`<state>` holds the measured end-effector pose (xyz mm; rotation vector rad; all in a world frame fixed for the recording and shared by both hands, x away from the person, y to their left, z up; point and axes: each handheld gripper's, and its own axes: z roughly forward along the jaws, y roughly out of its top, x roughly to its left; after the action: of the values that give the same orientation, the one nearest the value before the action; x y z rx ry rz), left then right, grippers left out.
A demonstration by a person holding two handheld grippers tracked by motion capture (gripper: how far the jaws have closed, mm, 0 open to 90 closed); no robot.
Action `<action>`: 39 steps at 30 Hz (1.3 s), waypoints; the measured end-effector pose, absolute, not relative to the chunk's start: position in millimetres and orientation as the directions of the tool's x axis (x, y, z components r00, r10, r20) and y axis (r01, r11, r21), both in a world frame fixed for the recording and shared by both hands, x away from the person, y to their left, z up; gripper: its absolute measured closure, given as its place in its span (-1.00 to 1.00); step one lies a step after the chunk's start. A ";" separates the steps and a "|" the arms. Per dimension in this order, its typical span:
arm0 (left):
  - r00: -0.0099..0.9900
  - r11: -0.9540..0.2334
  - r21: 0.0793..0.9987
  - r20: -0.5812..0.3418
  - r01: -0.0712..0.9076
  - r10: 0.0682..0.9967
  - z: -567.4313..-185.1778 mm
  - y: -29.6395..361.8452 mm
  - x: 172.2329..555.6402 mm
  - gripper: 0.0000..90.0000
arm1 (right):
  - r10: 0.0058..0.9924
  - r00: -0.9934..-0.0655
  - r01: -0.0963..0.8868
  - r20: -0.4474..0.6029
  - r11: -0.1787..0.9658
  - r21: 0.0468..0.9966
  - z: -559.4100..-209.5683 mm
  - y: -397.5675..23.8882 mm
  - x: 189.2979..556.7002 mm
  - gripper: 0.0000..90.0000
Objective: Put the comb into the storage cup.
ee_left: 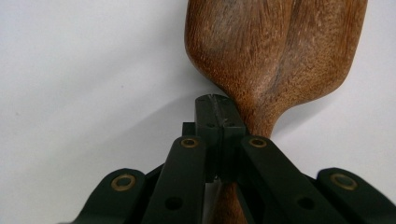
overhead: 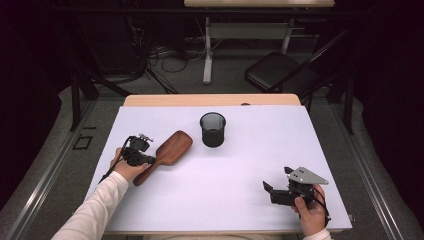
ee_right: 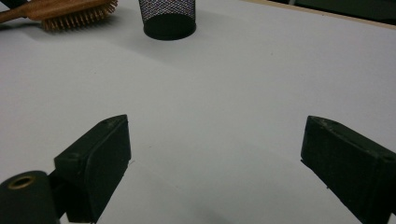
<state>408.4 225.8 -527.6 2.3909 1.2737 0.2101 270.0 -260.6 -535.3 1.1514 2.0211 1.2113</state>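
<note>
A brown wooden hairbrush lies bristles down on the left of the white table top, its handle pointing toward the person's left hand. My left gripper sits over that handle. In the left gripper view its jaws are shut pad to pad, with the brush's neck passing beside and under them; nothing shows between the pads. My right gripper rests near the front right, and its jaws stand wide open over bare table. A black mesh cup stands upright at the back middle.
The right gripper view shows the mesh cup and the hairbrush far ahead. Beyond the table's far edge, on the floor, are a black folding chair, a white table leg and cables.
</note>
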 end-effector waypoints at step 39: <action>0.565 -0.461 0.509 -0.061 0.727 0.823 -501.8 244.4 397.0 0.30 | 0.859 -0.511 0.407 -0.006 0.248 0.879 -536.4 -258.9 270.1 -0.82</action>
<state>397.0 244.4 -501.8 2.3150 1.2439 0.2642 270.1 -258.9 -536.4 1.1500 2.0306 1.2039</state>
